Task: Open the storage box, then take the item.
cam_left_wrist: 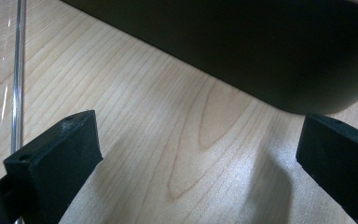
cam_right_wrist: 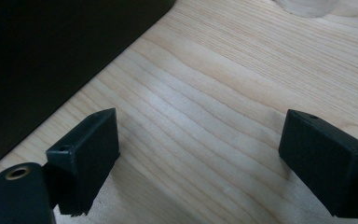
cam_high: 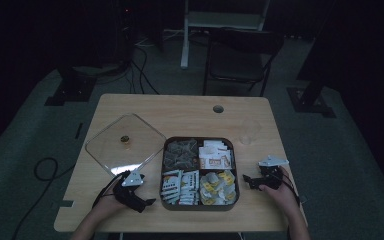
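A dark square tray (cam_high: 200, 206) with four compartments sits on the wooden table (cam_high: 180, 107), holding tea bags and small packets. Its clear lid (cam_high: 122, 142) with a small brass knob lies flat to the left of it. My left gripper (cam_high: 147, 202) rests on the table just left of the tray's near corner, jaws wide apart around bare wood (cam_left_wrist: 196, 154); the tray's dark wall (cam_left_wrist: 242, 46) is close ahead. My right gripper (cam_high: 248, 181) lies right of the tray, open, with wood (cam_right_wrist: 200, 135) between its jaws and the tray's wall (cam_right_wrist: 51, 60) at the left.
A clear glass (cam_high: 248, 132) stands behind and right of the tray. A round cable hole (cam_high: 218, 108) sits near the table's far edge. A black chair (cam_high: 240, 60) and cables lie on the floor beyond. The lid's edge (cam_left_wrist: 17, 79) runs along the left gripper view.
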